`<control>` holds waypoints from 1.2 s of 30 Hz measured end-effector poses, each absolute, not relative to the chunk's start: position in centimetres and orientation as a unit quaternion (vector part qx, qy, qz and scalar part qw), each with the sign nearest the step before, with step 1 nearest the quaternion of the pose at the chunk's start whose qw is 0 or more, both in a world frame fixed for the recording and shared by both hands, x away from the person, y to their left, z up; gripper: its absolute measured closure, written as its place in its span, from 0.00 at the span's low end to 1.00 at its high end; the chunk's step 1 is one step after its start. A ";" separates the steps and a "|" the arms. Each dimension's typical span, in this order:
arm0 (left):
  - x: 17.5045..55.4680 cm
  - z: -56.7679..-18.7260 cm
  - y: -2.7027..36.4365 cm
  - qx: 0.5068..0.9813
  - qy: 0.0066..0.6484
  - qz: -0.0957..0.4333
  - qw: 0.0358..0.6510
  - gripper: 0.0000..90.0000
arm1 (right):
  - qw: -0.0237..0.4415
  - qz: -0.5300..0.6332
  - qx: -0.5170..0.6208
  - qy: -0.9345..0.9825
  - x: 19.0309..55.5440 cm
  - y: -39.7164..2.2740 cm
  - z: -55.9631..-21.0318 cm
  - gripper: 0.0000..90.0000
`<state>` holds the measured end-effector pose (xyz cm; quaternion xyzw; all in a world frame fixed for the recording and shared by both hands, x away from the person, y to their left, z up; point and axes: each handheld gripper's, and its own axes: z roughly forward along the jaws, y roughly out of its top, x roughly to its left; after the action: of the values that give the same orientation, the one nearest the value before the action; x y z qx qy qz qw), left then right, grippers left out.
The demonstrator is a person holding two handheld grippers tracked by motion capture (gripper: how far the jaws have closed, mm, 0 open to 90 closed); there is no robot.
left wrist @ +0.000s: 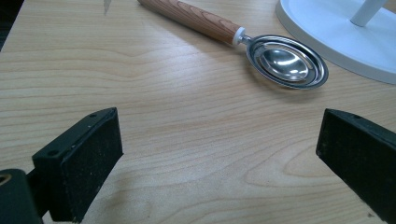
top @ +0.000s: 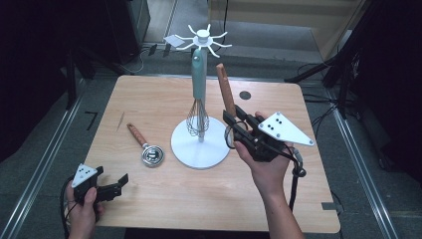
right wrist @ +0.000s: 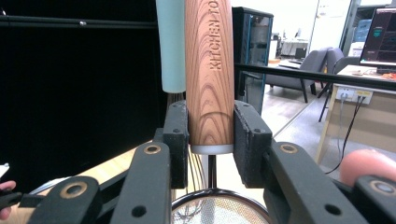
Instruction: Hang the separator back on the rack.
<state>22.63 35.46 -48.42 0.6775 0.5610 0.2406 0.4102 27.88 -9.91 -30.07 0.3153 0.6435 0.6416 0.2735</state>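
Looking down from the high view, the right gripper point(top: 234, 121) pinches a wooden-handled strainer point(top: 226, 92), handle up, beside the white utensil stand point(top: 200, 149) where a teal whisk point(top: 198, 102) hangs. The left gripper view has its jaws spread wide over the table point(left wrist: 187, 140), a wooden-handled steel scoop point(left wrist: 285, 63) beyond. In the right gripper view the pads clamp the grained handle's base above a mesh bowl.

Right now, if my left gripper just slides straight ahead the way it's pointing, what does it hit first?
Probably the metal scoop. The left gripper is open over bare table, with the scoop ahead, slightly toward one jaw; the white stand base lies beyond.
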 end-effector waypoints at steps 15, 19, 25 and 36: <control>22.6 -48.4 35.4 0.677 0.561 0.241 0.412 0.01 | 0.281 0.649 0.314 0.633 27.8 -9.8 -29.3 0.79; 22.6 -48.4 35.5 0.677 0.560 0.240 0.412 0.01 | 0.278 0.655 0.316 0.628 27.9 -9.7 -29.0 0.79; 22.6 -48.4 35.4 0.676 0.561 0.241 0.413 0.01 | 0.285 0.650 0.322 0.627 28.3 -9.3 -28.5 0.79; 22.6 -48.4 35.4 0.677 0.560 0.240 0.413 0.01 | 0.287 0.639 0.327 0.634 29.0 -8.4 -28.2 0.79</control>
<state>22.59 35.43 -48.43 0.6766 0.5601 0.2398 0.4135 29.03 -8.43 -28.23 0.3267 0.6341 0.6392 0.2873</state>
